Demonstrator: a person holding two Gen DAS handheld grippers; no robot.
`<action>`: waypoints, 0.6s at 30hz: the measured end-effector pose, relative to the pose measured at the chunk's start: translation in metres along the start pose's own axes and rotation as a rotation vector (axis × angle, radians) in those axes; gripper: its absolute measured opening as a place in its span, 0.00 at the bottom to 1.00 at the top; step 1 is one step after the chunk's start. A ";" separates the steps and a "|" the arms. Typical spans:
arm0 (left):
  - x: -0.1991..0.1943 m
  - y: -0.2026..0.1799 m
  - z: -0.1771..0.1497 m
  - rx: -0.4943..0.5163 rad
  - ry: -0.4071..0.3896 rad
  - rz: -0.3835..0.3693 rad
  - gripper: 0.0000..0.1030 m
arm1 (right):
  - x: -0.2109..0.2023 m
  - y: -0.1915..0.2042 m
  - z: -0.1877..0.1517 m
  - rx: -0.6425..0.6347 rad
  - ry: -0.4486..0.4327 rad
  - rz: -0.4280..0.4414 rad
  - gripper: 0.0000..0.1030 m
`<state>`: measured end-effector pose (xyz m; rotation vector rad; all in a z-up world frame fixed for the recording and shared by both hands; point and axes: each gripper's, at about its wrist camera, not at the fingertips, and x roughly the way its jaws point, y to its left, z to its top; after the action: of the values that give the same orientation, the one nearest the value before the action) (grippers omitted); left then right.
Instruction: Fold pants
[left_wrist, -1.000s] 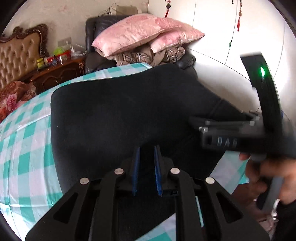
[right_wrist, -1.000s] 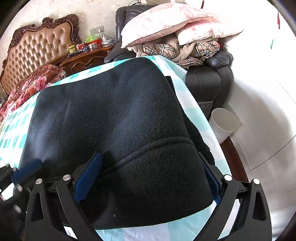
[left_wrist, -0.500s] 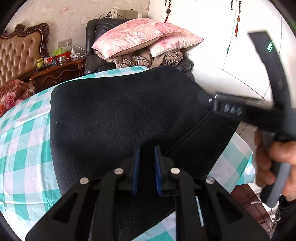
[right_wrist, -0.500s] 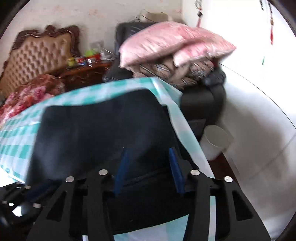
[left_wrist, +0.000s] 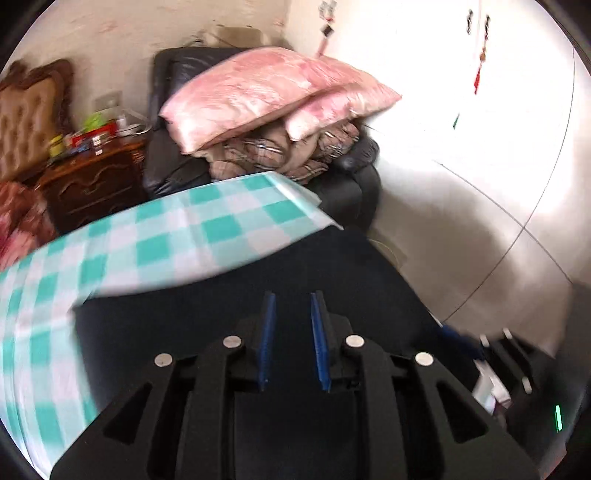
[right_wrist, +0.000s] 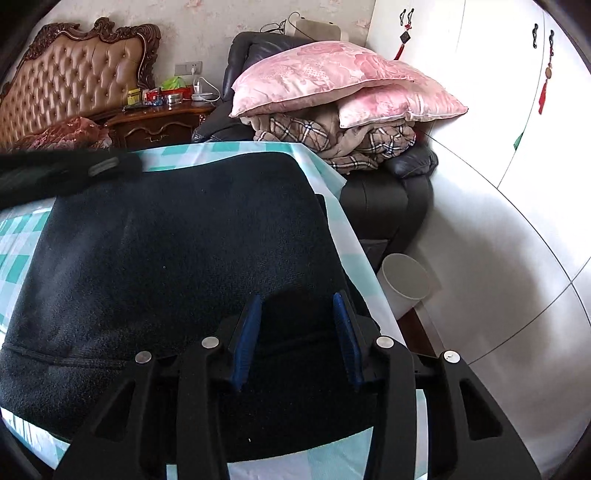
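Note:
Black pants (right_wrist: 166, 240) lie spread over a table with a green-and-white check cloth (right_wrist: 354, 251). My right gripper (right_wrist: 297, 299) sits at their near right edge by the waistband, its blue pads shut on a bunch of black fabric. In the blurred left wrist view, my left gripper (left_wrist: 291, 299) has black pants fabric (left_wrist: 332, 266) filling the narrow gap between its pads; its jaws are opening. The left gripper's body (right_wrist: 62, 173) shows as a dark blur over the far left of the pants. The right gripper (left_wrist: 480, 350) appears at the lower right of the left wrist view.
Bare check cloth (left_wrist: 166, 240) lies left of and beyond the pants. A dark armchair stacked with pink pillows (right_wrist: 332, 85) stands behind the table, a wooden nightstand (right_wrist: 159, 122) to its left. A white bin (right_wrist: 404, 280) stands on the floor off the table's right edge.
My left gripper has swept across to the right, lifting pants fabric with it. My right gripper has closed from wide open onto the fabric by the waistband.

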<state>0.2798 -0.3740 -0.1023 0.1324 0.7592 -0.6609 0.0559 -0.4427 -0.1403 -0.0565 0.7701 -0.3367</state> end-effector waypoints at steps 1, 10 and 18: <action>0.013 -0.004 0.008 0.025 0.012 -0.009 0.20 | 0.000 0.000 0.000 0.001 0.001 -0.002 0.39; 0.087 -0.017 0.024 0.079 0.129 -0.084 0.27 | 0.002 0.002 0.001 -0.008 0.010 -0.011 0.40; 0.023 0.012 -0.011 -0.074 0.101 -0.031 0.45 | 0.002 0.005 0.001 -0.015 0.011 -0.023 0.40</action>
<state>0.2931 -0.3726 -0.1272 0.0873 0.8835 -0.6580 0.0589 -0.4390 -0.1418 -0.0778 0.7836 -0.3533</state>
